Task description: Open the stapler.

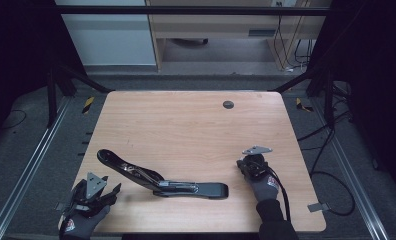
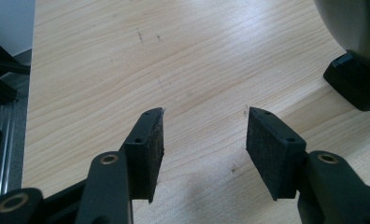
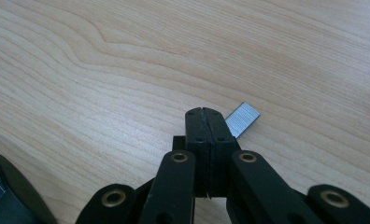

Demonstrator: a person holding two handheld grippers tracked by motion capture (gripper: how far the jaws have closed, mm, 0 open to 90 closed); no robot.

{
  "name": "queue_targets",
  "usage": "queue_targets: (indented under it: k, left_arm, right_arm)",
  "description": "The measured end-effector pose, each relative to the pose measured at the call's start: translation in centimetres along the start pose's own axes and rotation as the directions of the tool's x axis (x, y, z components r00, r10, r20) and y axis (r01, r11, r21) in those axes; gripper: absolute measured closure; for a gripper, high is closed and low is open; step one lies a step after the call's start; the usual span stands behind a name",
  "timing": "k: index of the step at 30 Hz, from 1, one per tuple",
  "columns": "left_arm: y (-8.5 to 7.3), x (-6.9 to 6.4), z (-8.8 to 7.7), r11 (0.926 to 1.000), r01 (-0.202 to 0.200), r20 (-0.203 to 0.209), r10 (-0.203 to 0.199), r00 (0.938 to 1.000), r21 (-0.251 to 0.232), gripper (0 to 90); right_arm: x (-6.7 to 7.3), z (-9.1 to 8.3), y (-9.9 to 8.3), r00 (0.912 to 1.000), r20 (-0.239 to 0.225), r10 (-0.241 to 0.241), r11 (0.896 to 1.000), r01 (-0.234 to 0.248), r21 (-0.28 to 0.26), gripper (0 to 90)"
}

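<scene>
a large black stapler (image 1: 156, 178) lies opened out flat on the wooden bench (image 1: 186, 130), near the front edge, its two long arms spread in a shallow v with a bright metal channel showing at the hinge. no brand, label or writing can be read on it, nor on the bench.

the right tool (image 3: 205, 112) has its jaws pressed together. in the right gripper view a small silver strip of staples (image 3: 242, 119) juts out just behind the tips on the right; whether the pads pinch its end or it lies on the wood behind them cannot be told. in the high view this tool (image 1: 252, 165) sits just to the right of the stapler's near end, held by a gloved hand (image 1: 266, 189) that bears a small badge too blurred to read.

the left tool (image 2: 204, 135) stands open with nothing between its pads, bare wood under the gap. a black end of the stapler (image 2: 356, 86) shows at the upper right of the left gripper view. in the high view this tool (image 1: 103, 192) rests at the bench's front left corner, near the stapler's raised arm but apart from it.
</scene>
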State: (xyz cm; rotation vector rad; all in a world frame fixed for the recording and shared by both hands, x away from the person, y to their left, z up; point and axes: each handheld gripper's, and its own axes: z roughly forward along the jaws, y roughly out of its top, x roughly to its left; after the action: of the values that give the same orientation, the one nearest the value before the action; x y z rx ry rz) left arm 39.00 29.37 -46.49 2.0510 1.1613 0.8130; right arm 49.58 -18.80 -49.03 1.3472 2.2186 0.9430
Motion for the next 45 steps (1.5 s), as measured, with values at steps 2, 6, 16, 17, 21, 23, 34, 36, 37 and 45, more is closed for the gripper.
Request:
queue_targets:
  k: [2,6,16,17,21,23,34,36,37,45]
  left_arm:
    - [0.0,0.0,0.0,1.0000,-0.001,0.000,0.001,1.0000,-0.001,46.2]
    - [0.0,0.0,0.0,1.0000,-0.002,-0.001,0.002,1.0000,-0.001,46.2]
    - [0.0,0.0,0.0,1.0000,0.001,0.000,-0.001,1.0000,0.000,46.3]
    - [0.0,0.0,0.0,1.0000,0.002,0.000,-0.002,1.0000,0.000,46.3]
    - [0.0,0.0,-0.1,1.0000,0.002,-0.001,-0.002,1.0000,-0.001,46.2]
    - [0.0,0.0,0.0,1.0000,0.003,-0.001,-0.003,1.0000,0.000,46.2]
    - [0.0,0.0,-0.1,1.0000,0.002,-0.002,-0.002,1.0000,-0.001,46.1]
    - [0.0,0.1,-0.1,1.0000,0.002,-0.001,-0.002,1.0000,-0.001,46.1]
    - [0.0,0.1,-0.1,1.0000,0.002,-0.001,-0.002,1.0000,0.000,46.1]
    - [0.0,0.1,-0.1,1.0000,0.005,-0.002,-0.005,1.0000,-0.003,46.1]
  right_arm:
    - [-0.1,-0.1,-0.1,1.0000,0.000,0.005,1.000,-0.005,0.006,90.0]
    - [0.0,-0.2,0.0,0.9999,-0.012,0.009,1.000,-0.009,-0.020,90.0]
    - [0.5,0.7,0.3,0.9998,-0.021,0.006,1.000,-0.006,-0.009,90.0]
    - [0.5,0.7,0.3,0.9998,-0.018,0.006,1.000,-0.006,-0.006,90.0]
    - [0.2,0.5,0.2,0.9999,-0.006,0.010,1.000,-0.010,-0.006,90.0]
    - [0.1,0.5,0.1,1.0000,0.000,0.010,1.000,-0.010,-0.003,90.0]
    - [-0.6,0.1,-0.2,0.9995,0.028,0.015,1.000,-0.015,0.003,90.0]
    - [-0.8,0.1,-0.2,0.9993,0.034,0.016,1.000,-0.016,0.001,90.0]
    - [-0.8,0.0,-0.2,0.9991,0.029,0.031,1.000,-0.031,0.005,90.0]
    - [-1.2,-0.2,-0.3,0.9982,0.041,0.043,0.999,-0.044,0.004,90.0]
